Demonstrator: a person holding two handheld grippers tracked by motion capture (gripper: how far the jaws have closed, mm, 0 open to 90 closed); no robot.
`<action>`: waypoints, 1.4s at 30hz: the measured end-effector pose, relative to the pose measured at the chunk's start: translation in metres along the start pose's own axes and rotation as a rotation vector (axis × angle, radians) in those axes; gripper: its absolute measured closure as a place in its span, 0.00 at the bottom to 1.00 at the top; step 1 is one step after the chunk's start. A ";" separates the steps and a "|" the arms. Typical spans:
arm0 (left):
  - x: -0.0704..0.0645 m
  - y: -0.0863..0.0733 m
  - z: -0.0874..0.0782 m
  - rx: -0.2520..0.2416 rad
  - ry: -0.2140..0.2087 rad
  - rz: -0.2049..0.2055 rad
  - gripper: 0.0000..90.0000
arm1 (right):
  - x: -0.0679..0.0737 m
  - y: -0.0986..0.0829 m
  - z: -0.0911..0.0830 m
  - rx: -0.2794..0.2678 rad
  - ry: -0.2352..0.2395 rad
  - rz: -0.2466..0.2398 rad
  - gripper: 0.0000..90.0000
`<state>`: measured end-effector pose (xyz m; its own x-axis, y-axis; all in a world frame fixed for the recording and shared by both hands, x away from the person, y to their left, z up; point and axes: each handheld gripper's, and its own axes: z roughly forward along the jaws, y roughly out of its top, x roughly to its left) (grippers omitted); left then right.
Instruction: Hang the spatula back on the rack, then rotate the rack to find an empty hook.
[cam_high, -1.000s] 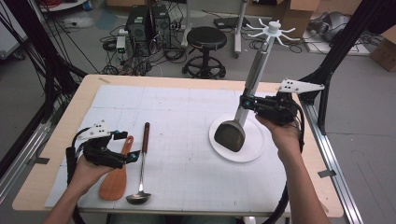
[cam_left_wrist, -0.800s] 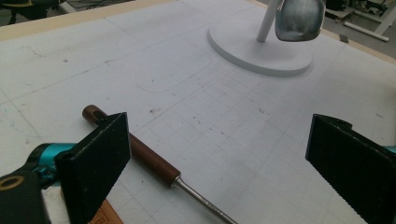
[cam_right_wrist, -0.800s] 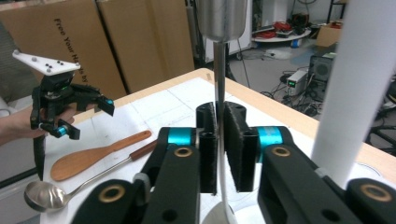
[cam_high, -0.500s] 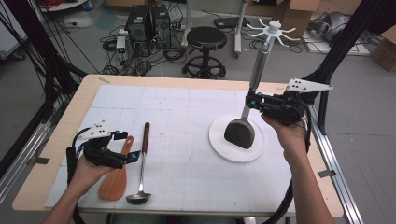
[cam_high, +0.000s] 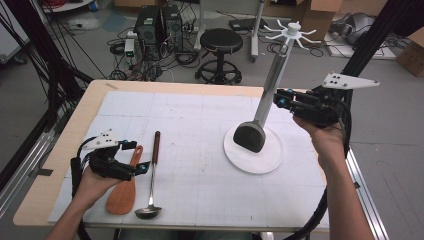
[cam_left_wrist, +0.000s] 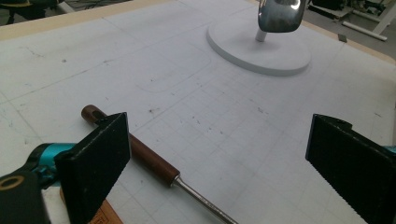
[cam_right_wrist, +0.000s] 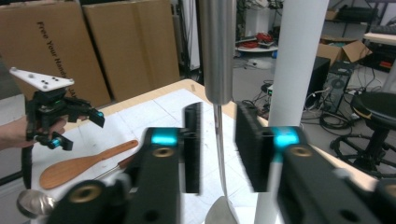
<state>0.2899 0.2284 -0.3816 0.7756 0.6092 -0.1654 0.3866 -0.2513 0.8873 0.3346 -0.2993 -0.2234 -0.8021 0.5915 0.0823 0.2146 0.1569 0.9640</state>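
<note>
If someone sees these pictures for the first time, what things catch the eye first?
First, the tall white hanging stand with hooks on a round base, on the table's right side, with a dark-headed metal spatula hanging along its pole. The right tongs are at the spatula's handle, jaws apart. Near the left tongs lie a wooden spatula and a brown-handled steel ladle.

White stand (cam_high: 253, 159), orange-brown wooden spatula (cam_high: 123, 189)

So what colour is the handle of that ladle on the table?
Dark reddish-brown handle on the ladle, clearest in the left gripper view.
</note>
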 end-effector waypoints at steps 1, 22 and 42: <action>0.000 0.000 0.000 0.000 0.000 0.000 0.08 | 0.000 0.003 -0.001 0.001 0.009 -0.006 0.93; -0.001 0.000 0.000 -0.003 0.004 -0.007 0.08 | -0.009 0.050 -0.030 -0.066 0.066 -0.032 1.00; -0.001 0.000 -0.001 -0.005 0.001 -0.009 0.08 | -0.015 0.079 -0.050 -0.121 0.028 -0.037 0.99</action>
<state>0.2886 0.2286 -0.3811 0.7714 0.6123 -0.1733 0.3916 -0.2421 0.8877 0.3358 -0.3353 -0.1363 -0.8239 0.5643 0.0518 0.1174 0.0806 0.9898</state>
